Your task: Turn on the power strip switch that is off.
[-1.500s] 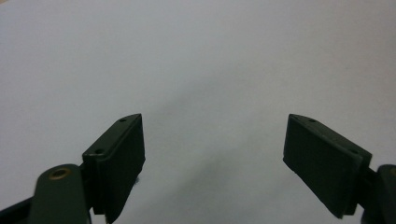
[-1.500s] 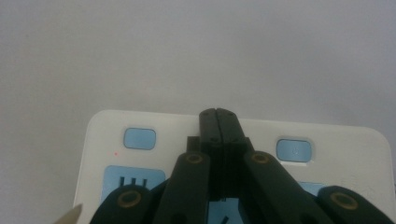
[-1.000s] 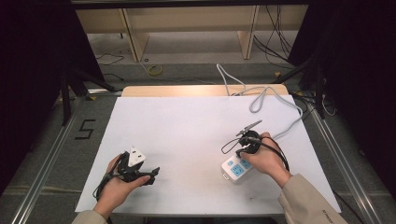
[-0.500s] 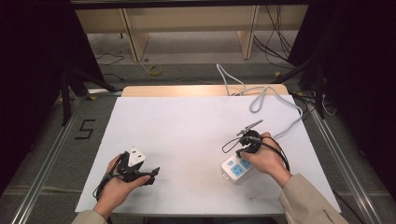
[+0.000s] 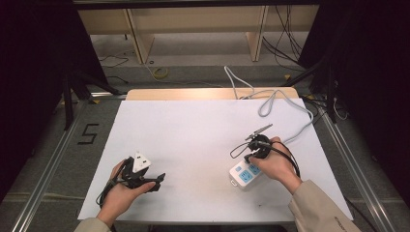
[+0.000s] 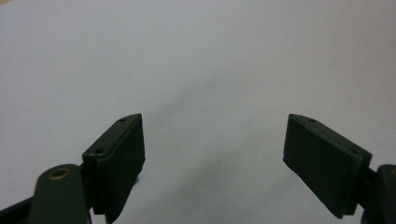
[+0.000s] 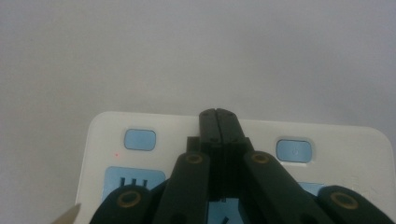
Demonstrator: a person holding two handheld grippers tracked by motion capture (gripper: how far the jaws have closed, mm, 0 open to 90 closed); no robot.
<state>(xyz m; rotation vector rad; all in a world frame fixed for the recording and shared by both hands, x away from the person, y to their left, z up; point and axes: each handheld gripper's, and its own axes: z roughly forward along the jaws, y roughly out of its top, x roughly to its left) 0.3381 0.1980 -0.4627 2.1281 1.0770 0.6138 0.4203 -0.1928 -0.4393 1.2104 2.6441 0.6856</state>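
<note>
A white power strip [image 5: 243, 174] with blue sockets lies on the white table top [image 5: 203, 130] at the front right. Its grey cable [image 5: 270, 99] runs off the back edge. My right gripper [image 5: 248, 159] rests over the strip's far end. In the right gripper view this gripper [image 7: 219, 114] is shut with nothing in it, its tips above the power strip [image 7: 345, 140] between two blue buttons [image 7: 140, 139]. My left gripper [image 5: 158, 178] lies low at the front left. Its jaws stand wide apart over bare table, and the gripper [image 6: 212, 140] is open. A small white plug-like block [image 5: 140, 162] sits by the left hand.
A wooden strip [image 5: 208, 94] edges the table at the back. Beyond it are wooden shelf legs [image 5: 138, 41] and loose cables [image 5: 159, 72] on the floor. Metal rails [image 5: 46, 164] run along both sides of the table, with a "5" marked on the floor at the left.
</note>
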